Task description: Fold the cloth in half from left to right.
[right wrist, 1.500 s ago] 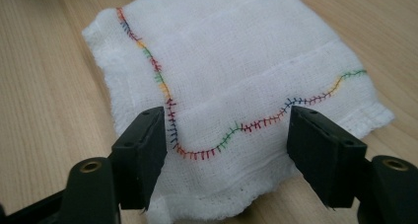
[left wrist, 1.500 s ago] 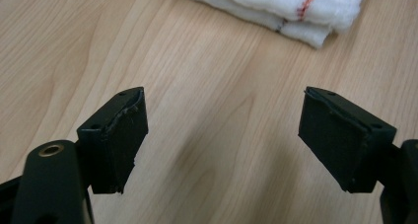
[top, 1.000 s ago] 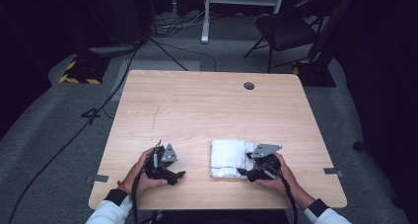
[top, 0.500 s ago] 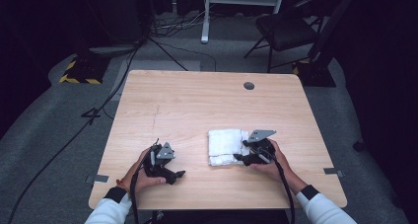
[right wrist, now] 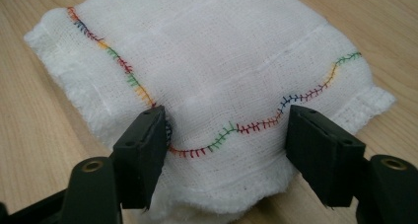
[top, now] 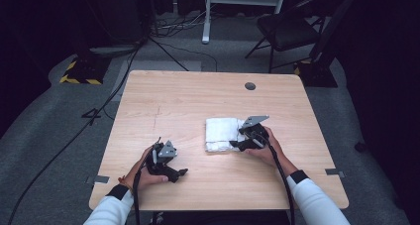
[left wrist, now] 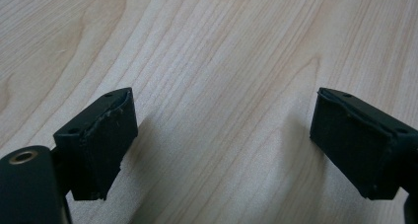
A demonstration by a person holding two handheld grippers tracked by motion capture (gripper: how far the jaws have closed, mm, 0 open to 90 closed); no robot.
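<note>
The folded cloth (right wrist: 212,71) looks light and limp, so we judge its stitched near edge, bunched between the right hand-held gripper (right wrist: 224,135)'s spread jaws, the best hold, while the left hand-held gripper (left wrist: 222,145) gapes over bare worktop (left wrist: 222,46).

Pale wooden square worktop (top: 198,106) with a small round dark hole near its far edge, folded white cloth (top: 221,134) right of centre, right black tongs (top: 236,144) at the cloth's right edge, left black tongs (top: 179,174) well apart over bare wood

Folded cloth (top: 221,134) only obstacle; table (top: 188,96) elsewhere open.
</note>
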